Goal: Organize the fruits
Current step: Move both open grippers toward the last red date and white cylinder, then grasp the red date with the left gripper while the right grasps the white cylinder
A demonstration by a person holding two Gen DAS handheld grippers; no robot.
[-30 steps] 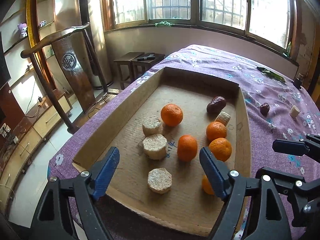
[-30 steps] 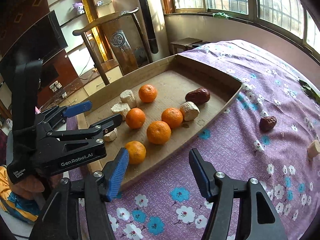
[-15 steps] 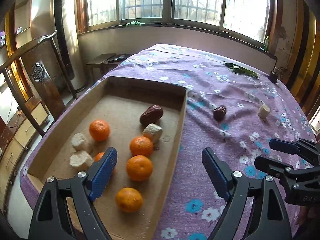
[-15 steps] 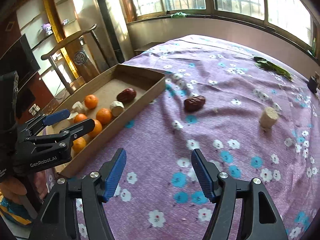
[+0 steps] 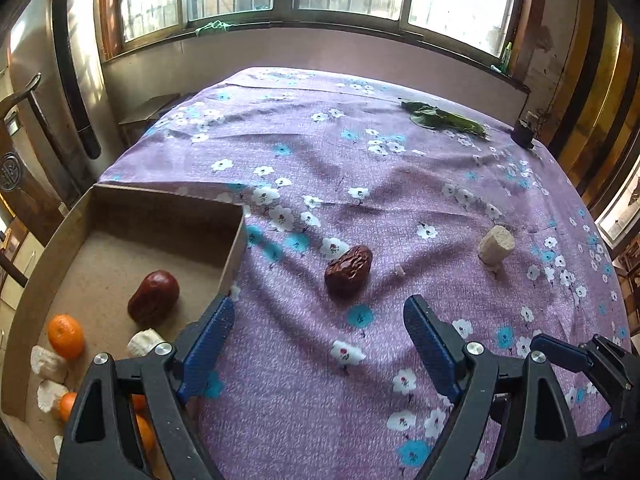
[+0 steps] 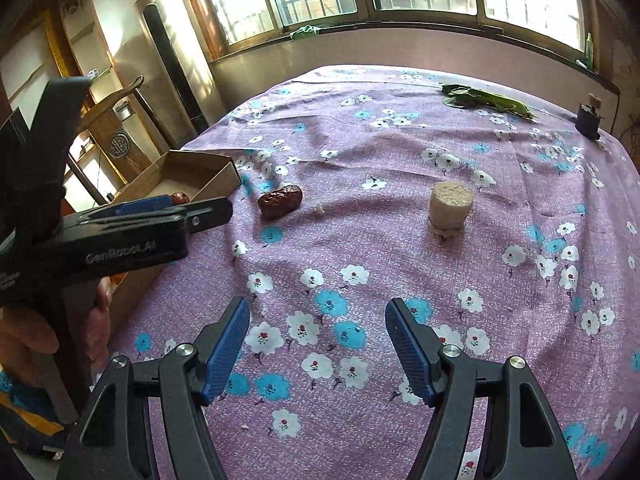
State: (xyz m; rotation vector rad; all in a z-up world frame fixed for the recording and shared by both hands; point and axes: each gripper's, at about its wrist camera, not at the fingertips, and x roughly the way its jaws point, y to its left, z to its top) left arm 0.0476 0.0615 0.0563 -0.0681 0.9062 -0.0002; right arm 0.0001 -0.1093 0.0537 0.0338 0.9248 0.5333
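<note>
A wrinkled brown date (image 5: 348, 269) lies on the purple flowered cloth, just beyond my open, empty left gripper (image 5: 318, 334); it also shows in the right wrist view (image 6: 280, 201). A pale cut cylinder piece (image 5: 496, 243) stands farther right, and ahead of my open, empty right gripper (image 6: 318, 338) in the right wrist view (image 6: 450, 205). The cardboard tray (image 5: 234, 242) at the left holds another date (image 5: 154, 297), oranges (image 5: 66, 336) and pale pieces (image 5: 145, 342).
Green leaves (image 5: 444, 120) and a small dark object (image 5: 524, 133) lie at the far right of the table. A wooden chair (image 6: 120, 120) and a tall floor unit (image 6: 180, 60) stand beyond the table's left edge. The left gripper's body (image 6: 120, 236) sits at the right view's left.
Both grippers have swung right, away from the tray and over the cloth. The loose date and the pale piece are now closer and more centred. Both grippers stay open.
</note>
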